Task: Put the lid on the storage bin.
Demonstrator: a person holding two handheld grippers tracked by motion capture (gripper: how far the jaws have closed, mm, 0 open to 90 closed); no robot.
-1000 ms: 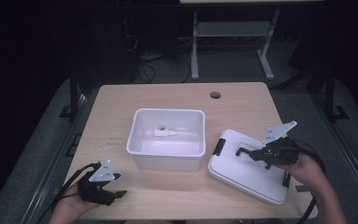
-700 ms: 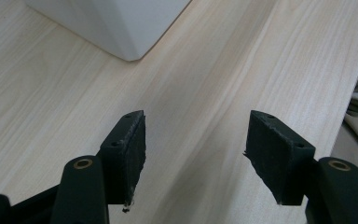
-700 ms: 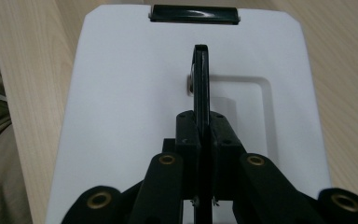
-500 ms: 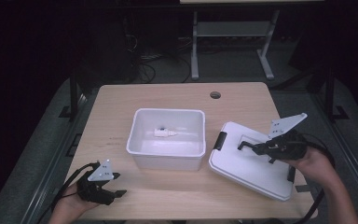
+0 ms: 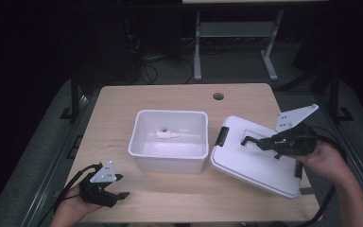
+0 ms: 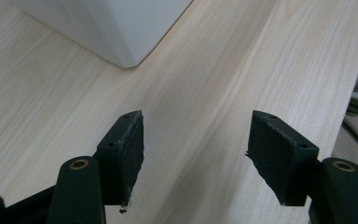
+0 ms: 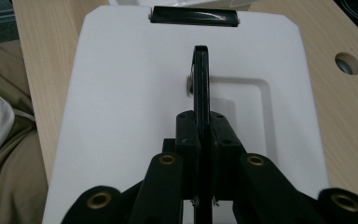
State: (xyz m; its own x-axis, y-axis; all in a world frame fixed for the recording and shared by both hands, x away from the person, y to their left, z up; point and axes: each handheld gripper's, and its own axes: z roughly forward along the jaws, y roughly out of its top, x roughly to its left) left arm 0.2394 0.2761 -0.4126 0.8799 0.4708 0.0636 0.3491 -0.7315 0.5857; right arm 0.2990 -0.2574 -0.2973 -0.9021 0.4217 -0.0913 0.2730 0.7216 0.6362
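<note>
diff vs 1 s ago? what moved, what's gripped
The right gripper has risen, tilting the white lid up on its far-right side; the lid's near-left edge still rests on the table beside the white bin. The jaws stay shut on the lid's black handle. Unchanged: the left gripper, open and resting near the table's front-left corner; the bin; and the small white bottle inside it.

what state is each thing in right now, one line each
white bin: open, lid off, upright on the table
small bottle: lying on its side inside the bin
lid: off the bin, beside it, tilted
lid handle: raised, clamped between the jaws
right hand-held gripper: shut on the lid handle
left hand-held gripper: open, holding nothing, over bare table
</note>
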